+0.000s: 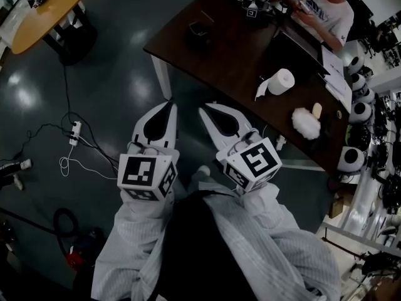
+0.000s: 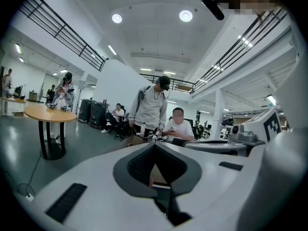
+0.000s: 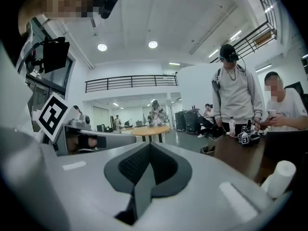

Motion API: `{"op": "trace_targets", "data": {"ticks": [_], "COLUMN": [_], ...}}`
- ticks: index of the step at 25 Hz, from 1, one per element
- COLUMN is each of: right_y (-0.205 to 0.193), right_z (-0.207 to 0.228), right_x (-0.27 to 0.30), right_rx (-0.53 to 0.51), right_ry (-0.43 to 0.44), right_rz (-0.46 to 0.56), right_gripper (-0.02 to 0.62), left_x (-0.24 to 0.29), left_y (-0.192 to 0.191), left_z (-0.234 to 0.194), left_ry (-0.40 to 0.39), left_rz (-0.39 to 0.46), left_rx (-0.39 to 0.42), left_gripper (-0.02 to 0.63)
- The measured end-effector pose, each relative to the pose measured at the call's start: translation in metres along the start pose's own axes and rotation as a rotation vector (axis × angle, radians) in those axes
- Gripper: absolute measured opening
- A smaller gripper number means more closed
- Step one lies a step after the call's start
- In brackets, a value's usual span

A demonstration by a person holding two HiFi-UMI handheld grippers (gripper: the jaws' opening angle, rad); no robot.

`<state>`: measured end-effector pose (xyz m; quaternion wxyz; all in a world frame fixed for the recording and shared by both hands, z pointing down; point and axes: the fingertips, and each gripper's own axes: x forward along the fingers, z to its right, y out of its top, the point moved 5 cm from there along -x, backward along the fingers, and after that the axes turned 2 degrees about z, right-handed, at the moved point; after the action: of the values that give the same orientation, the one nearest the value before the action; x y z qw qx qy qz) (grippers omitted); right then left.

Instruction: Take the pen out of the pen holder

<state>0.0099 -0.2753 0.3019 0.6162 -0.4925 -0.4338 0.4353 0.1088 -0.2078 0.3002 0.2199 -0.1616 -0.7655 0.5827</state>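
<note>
Holds left tool (image 1: 170, 105) and right tool (image 1: 202, 110) closed, empty, near table (image 1: 219, 61) bearing small, dark, squarish pen holder (image 1: 199, 31).

Your head camera looks steeply down over your own arms, with both grippers close beneath it and the dark counter (image 1: 232, 55) farther off toward 1 o'clock. The camera on your left gripper (image 1: 169, 107) sits just behind its jaws and looks roughly level along them across the hall; the one on your right gripper (image 1: 204, 110) does the same. All three views share the seated person (image 1: 322, 8) at the counter and the round table (image 1: 44, 8), which lies at 10 o'clock from overhead
</note>
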Motion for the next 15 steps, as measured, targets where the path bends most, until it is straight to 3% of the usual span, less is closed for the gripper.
{"op": "trace_targets", "data": {"ticks": [8, 15], "right_y": [-0.004, 0.002], "right_z": [0.029, 0.057], "right_x": [0.103, 0.202], "right_rx": [0.029, 0.047], "right_ry": [-0.092, -0.28], "right_rz": [-0.022, -0.029], "right_gripper": [0.002, 0.002], "left_x": [0.057, 0.115], "left_y": [0.02, 0.052], "left_z": [-0.097, -0.205], "left_ry": [-0.067, -0.197], "left_rz": [-0.04, -0.103], "left_rx": [0.014, 0.042], "left_gripper": [0.005, 0.005]}}
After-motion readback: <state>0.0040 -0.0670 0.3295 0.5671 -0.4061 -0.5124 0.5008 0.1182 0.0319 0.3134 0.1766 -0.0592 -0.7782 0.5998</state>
